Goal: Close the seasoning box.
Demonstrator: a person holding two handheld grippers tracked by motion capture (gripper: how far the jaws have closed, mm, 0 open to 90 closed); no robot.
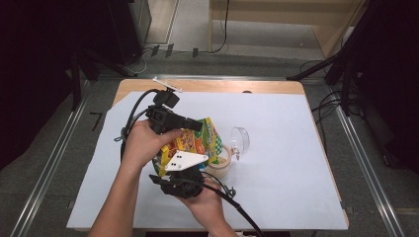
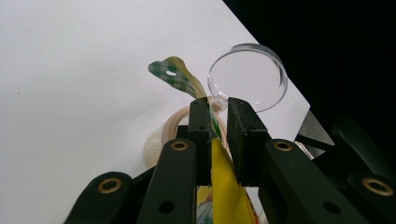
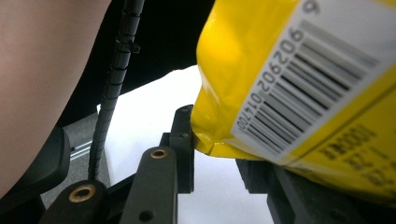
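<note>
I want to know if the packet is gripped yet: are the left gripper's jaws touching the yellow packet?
Touching. In the left gripper view the yellow packet runs up between the left gripper jaws, pressed against the left-hand jaw's inner face.

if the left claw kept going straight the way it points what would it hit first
Likely the clear round lid, which stands straight ahead of the left claw; the yellow packet is already between its jaws. Depth is hard to judge.

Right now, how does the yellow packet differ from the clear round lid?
The yellow packet is opaque, printed and flexible; the clear round lid is see-through, plain and rigid. The packet is held up between the left gripper and right gripper; the lid is in neither gripper, beside the cup. Both sit over the white sheet.
</note>
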